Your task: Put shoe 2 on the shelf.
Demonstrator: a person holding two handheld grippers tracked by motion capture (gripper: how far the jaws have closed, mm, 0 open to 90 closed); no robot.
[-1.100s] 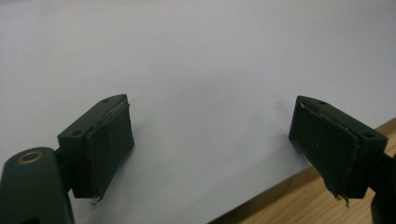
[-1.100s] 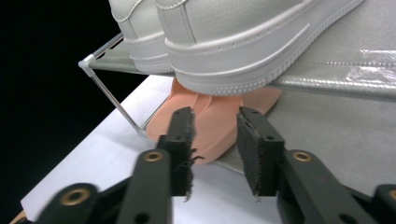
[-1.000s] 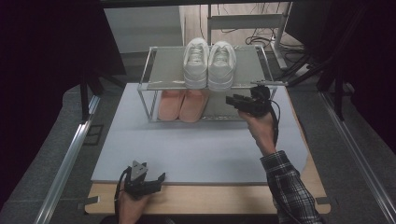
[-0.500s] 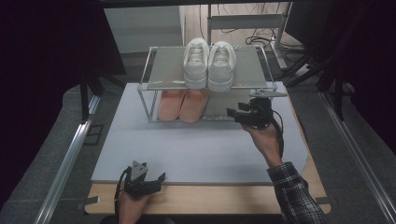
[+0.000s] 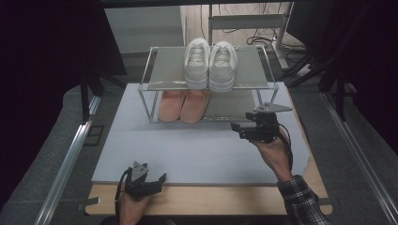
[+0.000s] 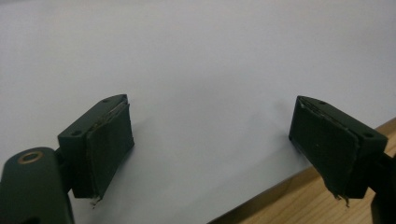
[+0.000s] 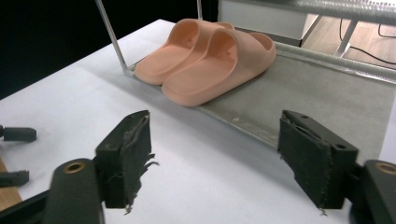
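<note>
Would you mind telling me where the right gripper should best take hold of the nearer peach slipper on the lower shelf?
Probably the strap of the nearer peach slipper: it arches above the sole, so one jaw can slip into the foot opening and one over the top. Come from the rack's open front, low under the upper shelf. The right gripper is open and faces it.

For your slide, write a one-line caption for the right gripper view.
Open right gripper faces peach slides on the rack's lower shelf.
</note>
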